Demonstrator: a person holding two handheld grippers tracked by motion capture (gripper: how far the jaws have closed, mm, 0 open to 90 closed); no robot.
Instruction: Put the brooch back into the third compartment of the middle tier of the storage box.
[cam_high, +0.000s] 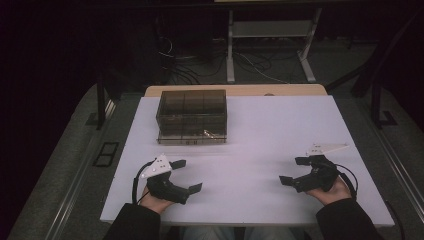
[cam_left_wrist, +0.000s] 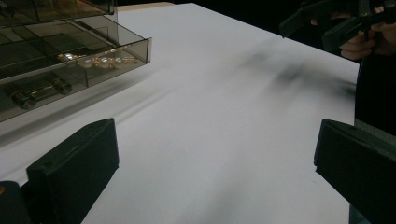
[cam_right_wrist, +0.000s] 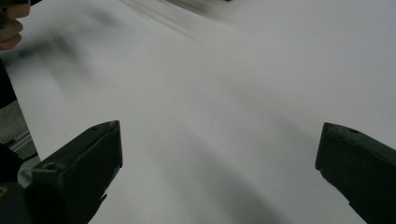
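reaching for the smoked plastic drawer box (cam_high: 192, 116) near the far left corner of the surface (cam_high: 260, 150) seems the work now. both the left tool (cam_high: 186, 175) and the right tool (cam_high: 291, 171) rest near the front edge, jaws wide open, holding nothing. its bottom drawer (cam_left_wrist: 93, 63) stands partly out with small gold pieces (cam_left_wrist: 100, 60); a careless push could slide the light box or spill them.
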